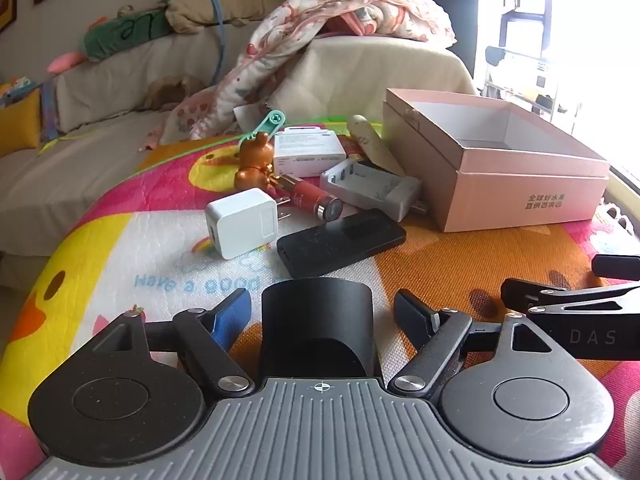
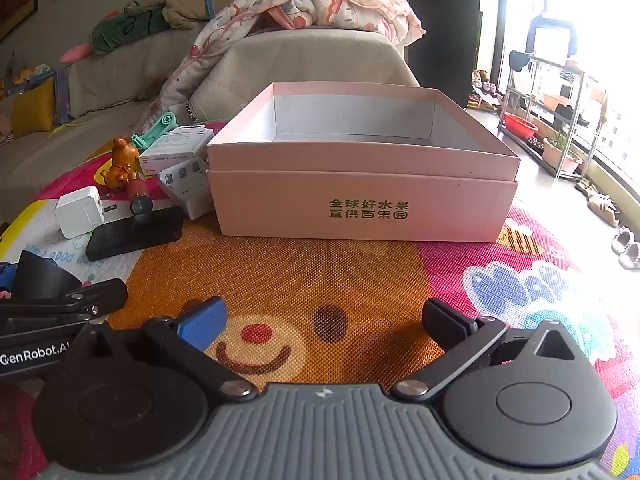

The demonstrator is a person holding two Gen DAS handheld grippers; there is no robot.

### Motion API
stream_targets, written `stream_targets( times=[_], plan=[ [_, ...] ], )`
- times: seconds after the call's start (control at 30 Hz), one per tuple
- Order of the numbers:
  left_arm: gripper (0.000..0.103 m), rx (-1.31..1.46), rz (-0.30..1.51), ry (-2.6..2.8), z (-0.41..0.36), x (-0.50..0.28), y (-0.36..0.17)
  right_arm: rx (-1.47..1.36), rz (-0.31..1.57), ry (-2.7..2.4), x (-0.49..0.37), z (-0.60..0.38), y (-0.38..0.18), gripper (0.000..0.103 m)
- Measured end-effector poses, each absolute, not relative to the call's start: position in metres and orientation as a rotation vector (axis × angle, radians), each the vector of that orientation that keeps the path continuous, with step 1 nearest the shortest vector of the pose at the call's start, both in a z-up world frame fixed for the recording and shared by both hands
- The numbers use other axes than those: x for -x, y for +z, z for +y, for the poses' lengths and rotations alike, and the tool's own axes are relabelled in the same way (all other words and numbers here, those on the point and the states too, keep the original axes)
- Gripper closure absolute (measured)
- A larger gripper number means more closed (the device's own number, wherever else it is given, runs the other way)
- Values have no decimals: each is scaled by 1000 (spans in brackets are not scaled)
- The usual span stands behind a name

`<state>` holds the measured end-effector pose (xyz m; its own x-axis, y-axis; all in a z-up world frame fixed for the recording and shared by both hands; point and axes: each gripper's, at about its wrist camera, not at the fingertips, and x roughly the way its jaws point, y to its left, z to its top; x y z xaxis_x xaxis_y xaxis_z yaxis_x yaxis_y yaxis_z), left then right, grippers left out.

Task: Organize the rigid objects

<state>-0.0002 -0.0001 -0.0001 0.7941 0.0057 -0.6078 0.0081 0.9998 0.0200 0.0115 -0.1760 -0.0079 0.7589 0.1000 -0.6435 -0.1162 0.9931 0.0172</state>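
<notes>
A pink open box (image 2: pixel 360 200) stands on the colourful mat (image 2: pixel 320 280); it also shows in the left wrist view (image 1: pixel 520 184). Left of it lie a white charger (image 1: pixel 242 222), a black phone-like slab (image 1: pixel 340 242), a red cylinder (image 1: pixel 314 200), a grey battery charger (image 1: pixel 372 188), a white packet (image 1: pixel 308 150), a brown bear figurine (image 1: pixel 254 162) and a teal clip (image 1: pixel 268 124). A black cup-shaped object (image 1: pixel 316 332) sits between the jaws of my open left gripper (image 1: pixel 324 316), untouched by either finger. My right gripper (image 2: pixel 324 322) is open and empty, in front of the box.
A covered sofa (image 1: pixel 120 80) with a blanket (image 1: pixel 320 32) and cushions stands behind the mat. A metal shelf rack (image 2: pixel 552 120) and shoes (image 2: pixel 624 240) are on the floor to the right by the window.
</notes>
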Motion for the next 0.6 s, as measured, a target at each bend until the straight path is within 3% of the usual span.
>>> stream_targets(
  times=[0.6],
  plan=[
    [19,-10,655,-4,2,0,0,25,701,118,-12,-177,-8,0]
  ],
)
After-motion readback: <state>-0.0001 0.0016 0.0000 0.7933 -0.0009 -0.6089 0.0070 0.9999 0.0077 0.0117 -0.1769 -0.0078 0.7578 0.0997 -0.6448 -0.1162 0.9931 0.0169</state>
